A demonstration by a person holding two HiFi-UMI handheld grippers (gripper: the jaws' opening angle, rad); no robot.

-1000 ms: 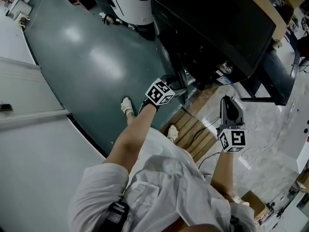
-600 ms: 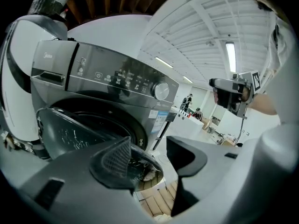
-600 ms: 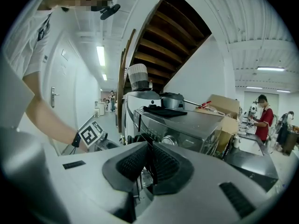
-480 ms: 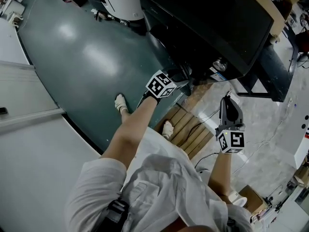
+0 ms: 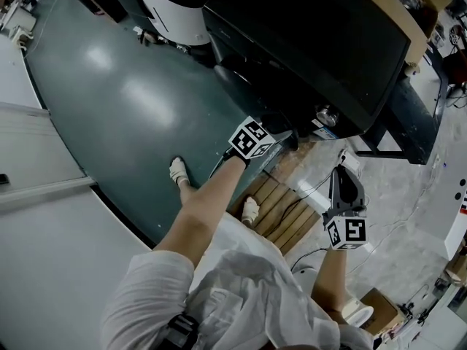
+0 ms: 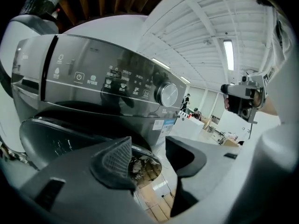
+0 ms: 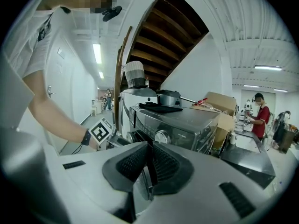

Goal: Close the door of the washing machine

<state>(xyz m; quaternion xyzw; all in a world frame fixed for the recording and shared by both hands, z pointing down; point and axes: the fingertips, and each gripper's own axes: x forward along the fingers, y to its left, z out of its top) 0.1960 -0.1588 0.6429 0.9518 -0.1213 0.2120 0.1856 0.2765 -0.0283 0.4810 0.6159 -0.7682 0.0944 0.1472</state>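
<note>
Person's white shirt point(image 5: 241, 290) fills the bottom of the head view, with both forearms reaching forward.

Right gripper point(image 7: 148, 154): pads together, nothing between them. It hangs in the air over pale floor, well apart from the washing machine point(image 5: 321, 42), and points at its knob-side corner.

Left gripper point(image 6: 147, 148): jaws apart and closing, with no pad pressing on anything. Its tips are at the machine's front, low on the side nearest the green floor point(image 5: 146, 100). A shiny curved rim shows through the gap between the jaws. Cannot tell if it is touched.

The door point(image 6: 65, 134) is a dark curved panel on the machine's front, under the control panel point(image 6: 107, 85), just left of the left jaw in the left gripper view. A dark band sits above its upper edge, so it looks not fully seated. Latch state is unclear.

Wooden slats point(image 5: 281, 206) lie on the floor between the person's feet and the machine's base.

The knob point(image 6: 167, 94) is at the right end of the control panel. A dark cloth point(image 7: 161, 108) lies on the machine's top.

Farther back are a cardboard box point(image 7: 222, 104) beside the machine, the underside of a staircase point(image 7: 163, 36) above, and a person in red point(image 7: 259, 115) at a bench to the far right.
</note>
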